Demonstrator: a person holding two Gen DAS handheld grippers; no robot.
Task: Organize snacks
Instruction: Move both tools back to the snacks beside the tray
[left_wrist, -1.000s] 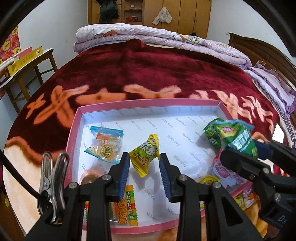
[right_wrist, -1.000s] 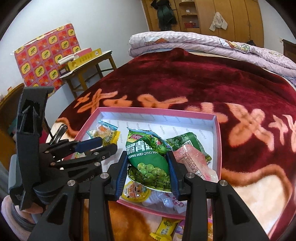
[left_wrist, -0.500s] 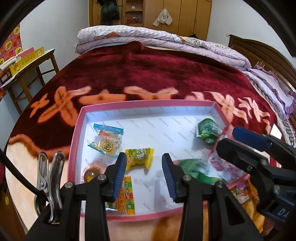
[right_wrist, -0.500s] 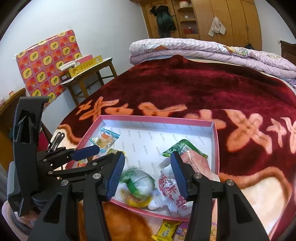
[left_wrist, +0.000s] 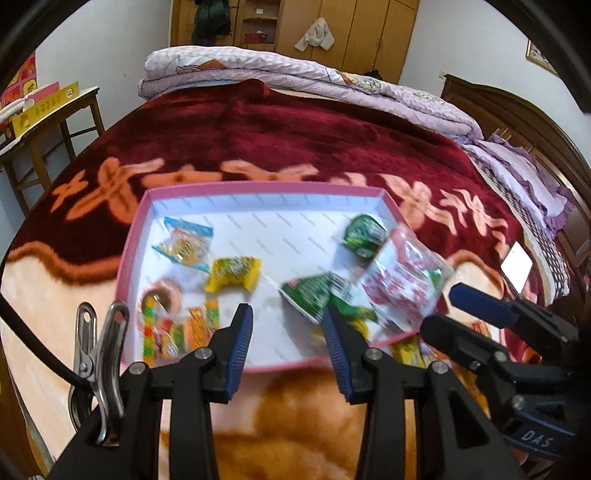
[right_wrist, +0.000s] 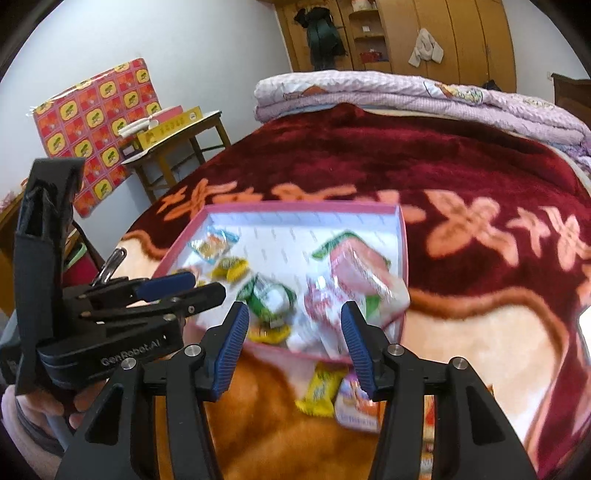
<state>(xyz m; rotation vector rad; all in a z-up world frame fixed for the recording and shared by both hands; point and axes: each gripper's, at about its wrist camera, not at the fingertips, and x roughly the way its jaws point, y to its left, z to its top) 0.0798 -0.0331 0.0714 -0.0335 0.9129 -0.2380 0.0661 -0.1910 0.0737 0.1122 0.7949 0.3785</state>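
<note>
A pink-rimmed white box (left_wrist: 258, 188) lies on the bed and holds several snack packets. In it are a yellow packet (left_wrist: 233, 272), a blue-edged packet (left_wrist: 184, 245), a green pea packet (left_wrist: 314, 293) and a red-and-white bag (left_wrist: 402, 280). My left gripper (left_wrist: 288, 343) is open and empty, hovering over the box's near edge. My right gripper (right_wrist: 293, 339) is open and empty above the box's (right_wrist: 402, 236) near right corner, with the green pea packet (right_wrist: 269, 299) lying just beyond it. Loose packets (right_wrist: 323, 391) lie on the blanket below it.
The red and orange blanket (left_wrist: 295, 140) covers the bed. Folded purple quilts (left_wrist: 295, 74) lie at the far end. A wooden table (right_wrist: 177, 136) stands to the left. A phone (left_wrist: 516, 264) lies at the bed's right side.
My left gripper let go of the yellow packet, my right gripper let go of the green pea packet; both now lie in the box. Both grippers have drawn back toward the box's near edge.
</note>
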